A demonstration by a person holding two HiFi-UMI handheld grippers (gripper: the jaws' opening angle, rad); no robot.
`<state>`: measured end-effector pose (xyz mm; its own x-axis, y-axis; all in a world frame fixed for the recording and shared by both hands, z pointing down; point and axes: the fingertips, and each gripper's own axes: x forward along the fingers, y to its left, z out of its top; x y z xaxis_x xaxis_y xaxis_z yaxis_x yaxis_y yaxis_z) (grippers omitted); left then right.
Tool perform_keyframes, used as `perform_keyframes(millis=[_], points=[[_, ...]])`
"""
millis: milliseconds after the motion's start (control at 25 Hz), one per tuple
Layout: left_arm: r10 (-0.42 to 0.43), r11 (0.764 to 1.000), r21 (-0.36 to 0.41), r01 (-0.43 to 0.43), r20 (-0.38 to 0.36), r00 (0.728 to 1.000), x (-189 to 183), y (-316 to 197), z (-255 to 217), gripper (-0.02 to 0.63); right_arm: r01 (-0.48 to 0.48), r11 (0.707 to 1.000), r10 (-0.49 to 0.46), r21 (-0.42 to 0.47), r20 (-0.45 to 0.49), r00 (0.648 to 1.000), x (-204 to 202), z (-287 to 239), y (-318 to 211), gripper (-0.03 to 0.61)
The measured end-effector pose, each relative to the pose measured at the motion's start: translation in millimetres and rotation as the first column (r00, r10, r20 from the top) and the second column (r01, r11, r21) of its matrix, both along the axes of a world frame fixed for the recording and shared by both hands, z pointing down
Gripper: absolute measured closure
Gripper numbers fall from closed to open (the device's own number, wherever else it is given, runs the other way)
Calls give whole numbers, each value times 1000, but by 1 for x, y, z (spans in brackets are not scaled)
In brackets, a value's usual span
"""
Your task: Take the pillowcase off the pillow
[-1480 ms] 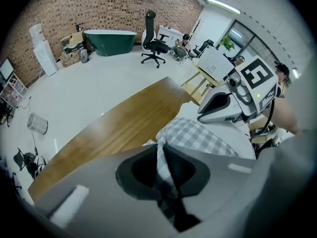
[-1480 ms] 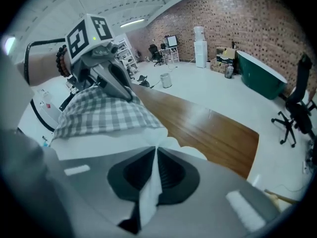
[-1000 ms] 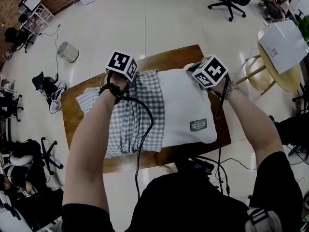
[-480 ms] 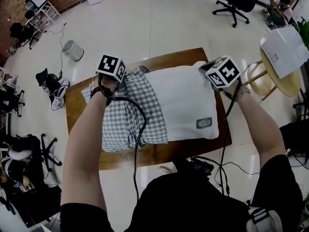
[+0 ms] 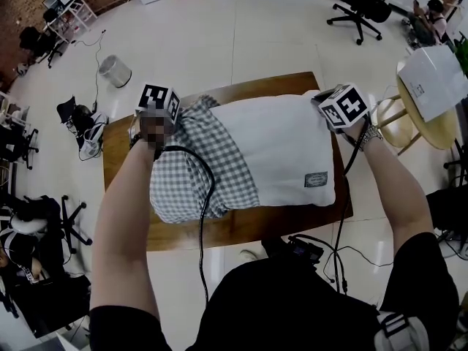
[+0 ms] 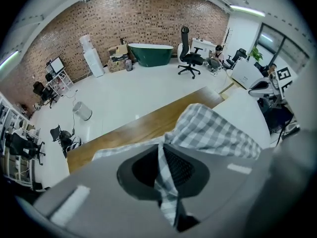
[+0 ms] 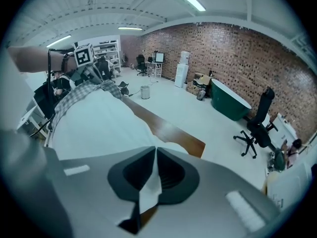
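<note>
I wear a black shirt and a metal wristband; black cables trail from my marker cubes.

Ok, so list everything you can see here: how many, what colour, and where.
pillow: one, white, on the table, right part bare
pillowcase: one, grey-white check, bunched over the pillow's left end
label: one, dark, pillow's near right corner
table: one, brown wood, under the pillow
waste bin: one, pale, beyond the table's left end
office chairs: several, black, round the room's edges
tub: one, dark green, by the brick wall
round table: one, pale wood, at the right
left gripper: one, grey, jaws shut on the pillowcase
right gripper: one, grey, jaws shut on the pillow's far right corner
cables: two, black, trailing back from the grippers
arms: two, bare forearms, reaching over the table
</note>
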<state>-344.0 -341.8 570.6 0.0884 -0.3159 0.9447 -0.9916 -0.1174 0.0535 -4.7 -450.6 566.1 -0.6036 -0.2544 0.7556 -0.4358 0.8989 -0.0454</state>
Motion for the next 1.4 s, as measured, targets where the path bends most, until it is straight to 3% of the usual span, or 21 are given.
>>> perform_keyframes(millis=[280, 480, 920, 1120, 1400], points=[[105, 993, 54, -107, 29, 994, 21, -2, -5, 589, 12, 999, -12, 30, -15, 1000, -9, 7, 3, 568], [147, 981, 120, -151, 47, 988, 43, -4, -16, 519, 25, 992, -22, 126, -29, 999, -14, 16, 4, 536], [102, 969, 227, -97, -12, 995, 64, 30, -43, 423, 27, 980, -26, 200, -8, 1000, -9, 1, 42, 483], [94, 964, 252, -87, -14, 995, 77, 62, -51, 399, 55, 976, -64, 211, 34, 997, -11, -16, 81, 446], [45, 957, 290, -17, -89, 995, 105, 114, -51, 373, 130, 965, -142, 226, 38, 989, -15, -23, 144, 416]])
